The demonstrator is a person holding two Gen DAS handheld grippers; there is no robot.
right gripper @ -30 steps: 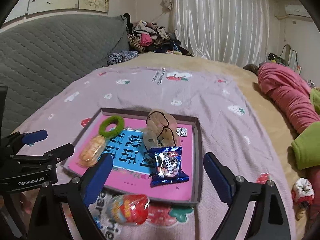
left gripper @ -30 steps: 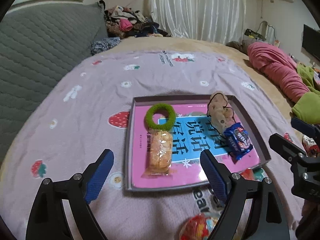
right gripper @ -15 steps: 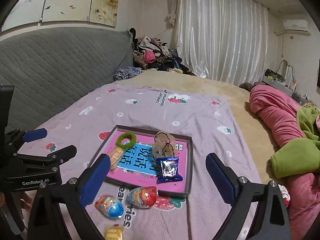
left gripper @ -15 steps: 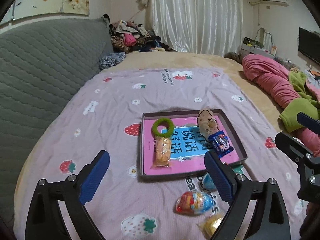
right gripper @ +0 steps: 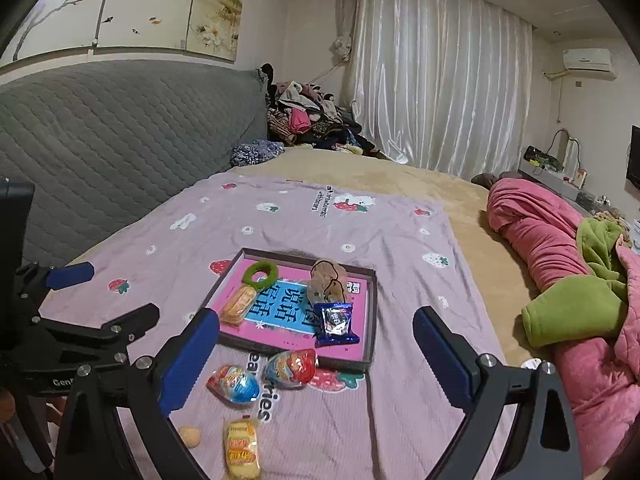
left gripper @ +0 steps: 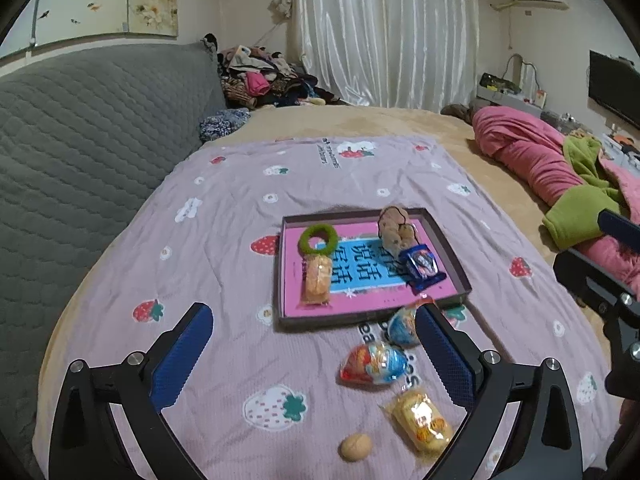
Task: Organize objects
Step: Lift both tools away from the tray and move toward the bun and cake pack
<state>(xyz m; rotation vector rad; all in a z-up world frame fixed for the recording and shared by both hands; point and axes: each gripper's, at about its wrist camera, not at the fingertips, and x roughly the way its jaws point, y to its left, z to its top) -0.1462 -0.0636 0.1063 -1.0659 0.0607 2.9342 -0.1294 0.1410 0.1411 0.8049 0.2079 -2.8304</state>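
Note:
A dark shallow tray (left gripper: 456,276) with a pink book in it lies on the lilac strawberry sheet. It holds a green ring (left gripper: 319,239), an orange bread pack (left gripper: 317,279), a brown fuzzy bundle (left gripper: 396,230) and a blue snack pack (left gripper: 420,266). Two foil egg packs (left gripper: 374,362) (right gripper: 292,366), a yellow snack pack (left gripper: 420,420) and a small round nut (left gripper: 355,447) lie loose in front of the tray. My left gripper (left gripper: 312,312) hovers above and short of the tray, its jaws opening with nothing between them. My right gripper (right gripper: 316,314) is open and empty beside it.
A grey quilted headboard (left gripper: 80,152) runs along the left. A pink blanket (right gripper: 560,248) and green cloth (right gripper: 572,312) are heaped on the right. A clothes pile (right gripper: 312,120) and white curtains (right gripper: 440,80) stand at the back.
Both grippers have pulled back and up from the tray, so it looks smaller. The loose snacks in front of it have come into view. Both pairs of jaws have widened a little.

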